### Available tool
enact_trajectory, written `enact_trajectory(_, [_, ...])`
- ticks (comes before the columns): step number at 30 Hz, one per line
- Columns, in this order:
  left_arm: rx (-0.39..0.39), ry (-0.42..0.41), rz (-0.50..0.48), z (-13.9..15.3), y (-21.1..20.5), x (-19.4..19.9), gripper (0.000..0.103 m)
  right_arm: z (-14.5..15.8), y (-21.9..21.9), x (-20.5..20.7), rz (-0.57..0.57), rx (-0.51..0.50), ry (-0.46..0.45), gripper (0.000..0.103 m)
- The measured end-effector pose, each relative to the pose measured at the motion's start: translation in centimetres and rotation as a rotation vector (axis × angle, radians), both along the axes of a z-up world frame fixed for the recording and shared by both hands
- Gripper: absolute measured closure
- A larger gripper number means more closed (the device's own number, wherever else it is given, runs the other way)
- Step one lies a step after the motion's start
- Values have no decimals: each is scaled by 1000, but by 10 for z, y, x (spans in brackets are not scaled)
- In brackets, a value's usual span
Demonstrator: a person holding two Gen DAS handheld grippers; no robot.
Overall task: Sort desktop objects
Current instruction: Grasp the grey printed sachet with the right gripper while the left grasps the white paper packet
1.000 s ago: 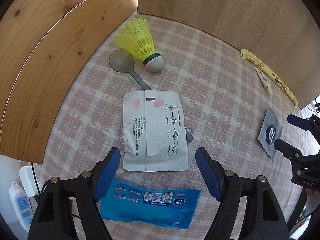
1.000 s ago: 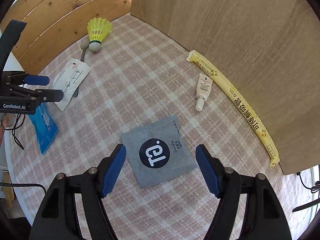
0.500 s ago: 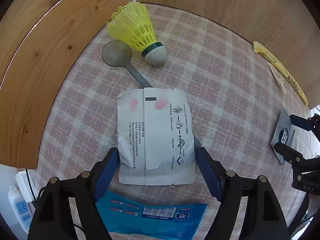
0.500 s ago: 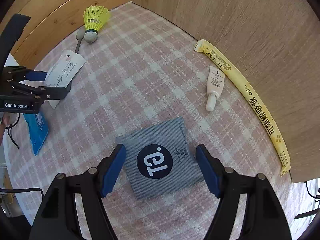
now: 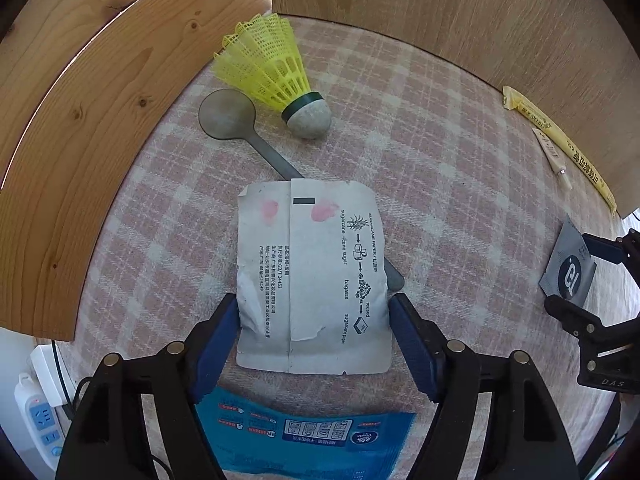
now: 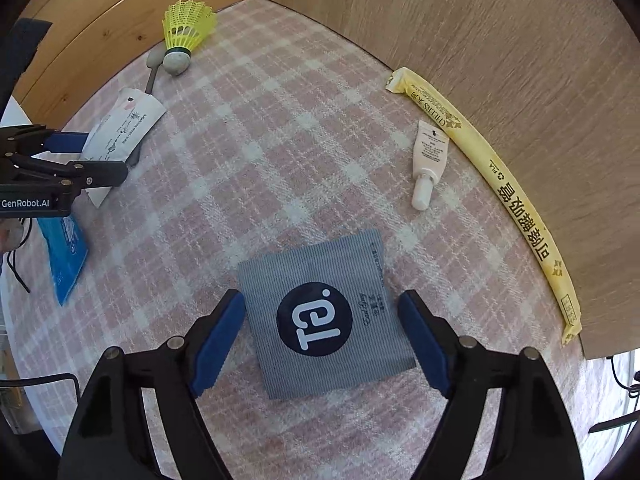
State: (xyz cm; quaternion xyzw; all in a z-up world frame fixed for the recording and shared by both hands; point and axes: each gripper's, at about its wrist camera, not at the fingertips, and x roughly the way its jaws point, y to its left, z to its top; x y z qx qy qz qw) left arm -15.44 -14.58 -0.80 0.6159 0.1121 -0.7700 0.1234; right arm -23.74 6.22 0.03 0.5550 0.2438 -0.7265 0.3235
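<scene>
Covering the desk, pink plaid cloth (image 6: 280, 128) meets wooden panels (image 6: 500, 40)

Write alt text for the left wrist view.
The open left hand-held gripper straddles a white paper packet on a pink plaid cloth. Behind it lie a grey spoon and a yellow shuttlecock.

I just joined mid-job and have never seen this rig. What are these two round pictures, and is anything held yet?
Each picture comes from a fisheye camera on a hand-held two-finger gripper. The left gripper straddles a white paper sachet lying over a grey spoon, near a yellow shuttlecock and a blue plastic packet. The right gripper straddles a grey square sachet; a small white tube and long yellow packet lie beyond. Both are open, holding nothing.
</scene>
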Motion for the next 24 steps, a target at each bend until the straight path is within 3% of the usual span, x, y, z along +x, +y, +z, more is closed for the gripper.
enact_trajectory(7, [19,18,17,8,2,14,42,10,21,-11,-93,-58,-33,45])
enact_trajectory(9, [30,23,20,11,3,18,43,16,29,-16,-134,-76,-38,70])
enact_trajectory(10, [30,23,16,11,4,20,43,16,33,-19,-148,-67,-47,90])
enact_trajectory(13, [18,19,6,9,6,23,44,17,38,-22,-145,-83,-56,88])
enact_trajectory(15, [11,17,1,8,9,25,44,17,38,-24,-143,-71,-58,72])
enact_trajectory(16, [9,17,0,8,10,25,44,17,38,-25,-142,-63,-57,53])
enact_trajectory(17, [10,17,2,8,10,25,44,18,37,-26,-140,-61,-47,41])
enact_trajectory(24, [14,18,6,10,12,25,44,14,17,-31,-82,14,-28,34])
